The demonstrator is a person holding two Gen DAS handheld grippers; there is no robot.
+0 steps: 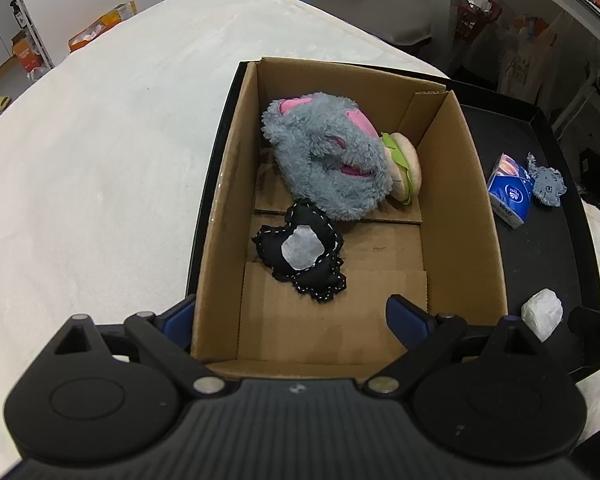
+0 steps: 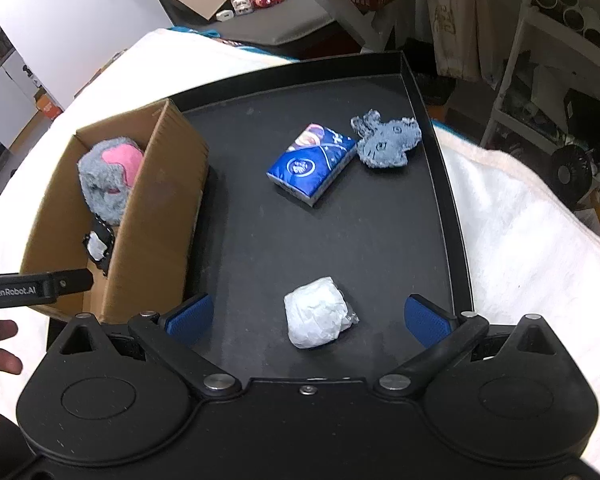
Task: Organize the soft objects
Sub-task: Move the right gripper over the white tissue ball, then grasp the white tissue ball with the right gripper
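A cardboard box (image 1: 464,216) stands on the left of a black tray (image 2: 340,232). In it lie a grey and pink plush (image 1: 328,156), a burger toy (image 1: 406,166) and a black stitched pad (image 1: 304,252). My left gripper (image 1: 296,320) is open and empty above the box's near end. On the tray lie a white wrapped bundle (image 2: 316,318), a blue tissue pack (image 2: 312,162) and a grey knitted piece (image 2: 388,142). My right gripper (image 2: 310,318) is open, its fingers either side of the white bundle, above it.
The tray rests on a white blanket (image 1: 100,160). The box (image 2: 156,216) shows at the left in the right wrist view, with the left gripper's finger (image 2: 40,286) over it. Cluttered shelves and a dark table stand behind.
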